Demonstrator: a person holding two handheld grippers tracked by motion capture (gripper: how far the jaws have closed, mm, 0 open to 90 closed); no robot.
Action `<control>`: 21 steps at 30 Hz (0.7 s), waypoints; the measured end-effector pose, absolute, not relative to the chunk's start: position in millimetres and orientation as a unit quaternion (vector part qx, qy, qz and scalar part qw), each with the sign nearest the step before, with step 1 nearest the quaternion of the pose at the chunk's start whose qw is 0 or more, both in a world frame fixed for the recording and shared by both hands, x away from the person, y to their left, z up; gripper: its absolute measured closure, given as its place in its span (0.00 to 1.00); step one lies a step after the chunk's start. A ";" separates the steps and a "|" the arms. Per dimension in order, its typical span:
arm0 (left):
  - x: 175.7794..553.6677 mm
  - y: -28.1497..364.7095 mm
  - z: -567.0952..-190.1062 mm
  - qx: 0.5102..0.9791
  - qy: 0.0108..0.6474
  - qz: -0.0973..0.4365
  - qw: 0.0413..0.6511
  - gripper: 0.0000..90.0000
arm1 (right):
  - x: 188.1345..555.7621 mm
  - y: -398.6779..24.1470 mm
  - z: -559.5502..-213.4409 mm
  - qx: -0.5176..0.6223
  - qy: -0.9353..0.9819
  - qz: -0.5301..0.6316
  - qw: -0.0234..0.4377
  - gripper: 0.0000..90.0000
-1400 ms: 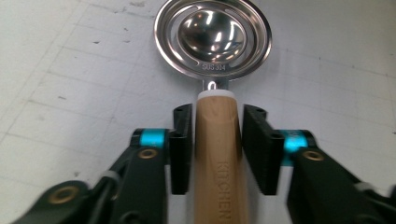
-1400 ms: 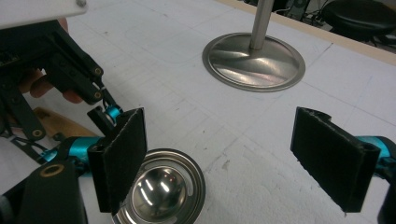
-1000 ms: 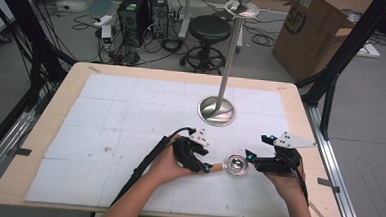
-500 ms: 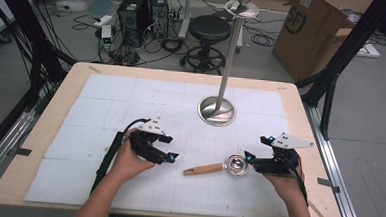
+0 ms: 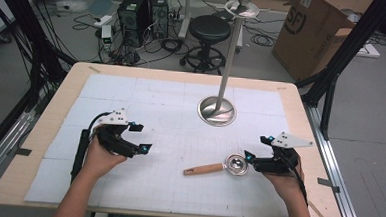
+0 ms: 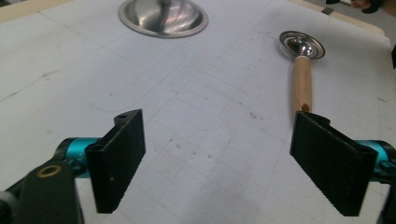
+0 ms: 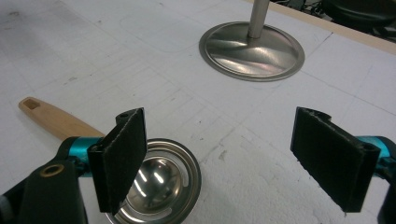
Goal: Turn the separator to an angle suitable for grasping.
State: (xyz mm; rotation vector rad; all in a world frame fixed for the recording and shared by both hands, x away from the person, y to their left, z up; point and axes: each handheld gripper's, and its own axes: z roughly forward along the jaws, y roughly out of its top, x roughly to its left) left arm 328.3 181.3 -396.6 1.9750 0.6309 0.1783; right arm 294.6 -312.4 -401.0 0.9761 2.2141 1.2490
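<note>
A small ladle with a wooden handle and a shiny steel bowl lies flat on the white mat. My left gripper sits at the mat's left, open and holding nothing; in the left gripper view the ladle lies ahead to the right. My right gripper rests just right of the bowl, open. In the right gripper view the bowl sits under the left jaw and the handle runs off to the left.
A steel stand with a round base and a tall pole rises at the mat's far middle. The wooden table edge borders the mat. A cardboard box, a stool and computers stand on the floor beyond.
My left gripper has let go of the ladle's handle and moved left across the mat, away from it. The ladle now lies free. The right gripper has barely moved.
</note>
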 end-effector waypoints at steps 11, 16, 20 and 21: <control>323.3 217.0 -393.5 0.800 0.284 0.098 0.519 0.05 | 298.2 -306.9 -398.9 0.347 0.796 0.451 0.207 0.20; 324.2 224.1 -393.8 0.795 0.290 0.100 0.523 0.02 | 298.2 -307.6 -399.2 0.347 0.797 0.449 0.207 0.20; 324.4 224.3 -393.9 0.795 0.288 0.106 0.523 0.02 | 299.2 -309.1 -399.2 0.347 0.795 0.452 0.206 0.19; 323.5 223.6 -393.5 0.796 0.287 0.108 0.523 0.02 | 299.6 -309.1 -399.4 0.345 0.796 0.452 0.207 0.20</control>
